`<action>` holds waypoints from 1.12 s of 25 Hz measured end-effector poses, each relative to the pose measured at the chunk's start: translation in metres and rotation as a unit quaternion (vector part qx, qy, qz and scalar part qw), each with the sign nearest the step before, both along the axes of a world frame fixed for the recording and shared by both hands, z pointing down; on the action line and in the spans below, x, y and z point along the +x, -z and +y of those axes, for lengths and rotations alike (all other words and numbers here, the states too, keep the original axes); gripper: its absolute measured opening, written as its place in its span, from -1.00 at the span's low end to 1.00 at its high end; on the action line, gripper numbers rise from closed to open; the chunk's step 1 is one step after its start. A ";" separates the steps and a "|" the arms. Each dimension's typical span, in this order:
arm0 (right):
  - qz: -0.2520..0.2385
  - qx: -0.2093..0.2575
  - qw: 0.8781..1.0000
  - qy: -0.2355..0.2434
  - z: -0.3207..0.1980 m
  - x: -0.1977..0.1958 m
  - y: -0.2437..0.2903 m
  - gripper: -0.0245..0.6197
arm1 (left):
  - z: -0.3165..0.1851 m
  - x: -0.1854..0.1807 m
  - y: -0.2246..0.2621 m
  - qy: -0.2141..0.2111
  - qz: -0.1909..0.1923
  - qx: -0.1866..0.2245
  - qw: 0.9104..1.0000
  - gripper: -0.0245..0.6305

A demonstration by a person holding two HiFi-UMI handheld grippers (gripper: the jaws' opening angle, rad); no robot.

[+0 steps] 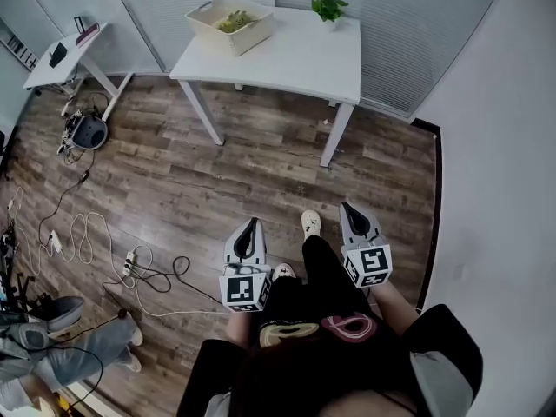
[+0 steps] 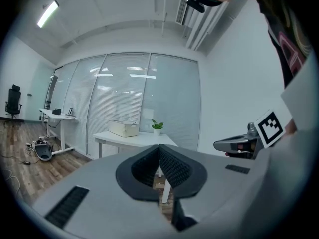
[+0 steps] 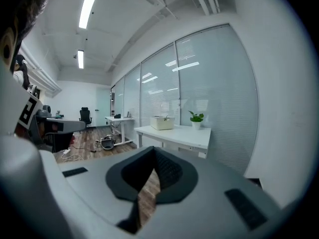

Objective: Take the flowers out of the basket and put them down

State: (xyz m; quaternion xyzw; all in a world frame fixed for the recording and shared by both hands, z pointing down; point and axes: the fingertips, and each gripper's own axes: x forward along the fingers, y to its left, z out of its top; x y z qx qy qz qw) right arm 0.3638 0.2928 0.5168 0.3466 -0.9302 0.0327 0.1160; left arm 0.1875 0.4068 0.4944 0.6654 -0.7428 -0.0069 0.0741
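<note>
A cream basket (image 1: 230,23) stands on the white table (image 1: 295,59) across the room, with yellow-green flowers (image 1: 233,20) lying inside it. The same basket (image 2: 123,128) shows far off in the left gripper view, and the basket (image 3: 162,122) again in the right gripper view. Both grippers are held low in front of the person, far from the table. My left gripper (image 1: 249,225) is shut with nothing between its jaws. My right gripper (image 1: 351,208) is shut and empty too.
A small potted plant (image 1: 328,7) stands at the table's far right corner. Cables and a power strip (image 1: 130,263) trail over the wooden floor at left. A second desk (image 1: 65,55) stands at the far left. A white wall (image 1: 504,172) runs along the right.
</note>
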 end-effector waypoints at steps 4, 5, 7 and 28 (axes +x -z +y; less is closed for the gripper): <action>-0.004 -0.014 1.000 0.013 -0.032 -0.021 -0.005 -0.89 | -0.018 -0.019 0.000 0.024 -0.001 -0.004 1.000 -0.87; -0.006 -0.014 1.000 0.020 -0.039 -0.028 -0.004 -0.89 | -0.022 -0.025 0.000 0.031 -0.001 -0.002 1.000 -0.87; -0.004 -0.011 0.999 0.036 -0.056 -0.041 -0.004 -0.89 | -0.034 -0.036 0.000 0.048 -0.001 0.000 0.999 -0.87; -0.012 -0.014 0.995 0.102 -0.258 -0.104 0.004 -0.89 | -0.210 -0.087 0.016 0.126 0.015 0.009 0.992 -0.87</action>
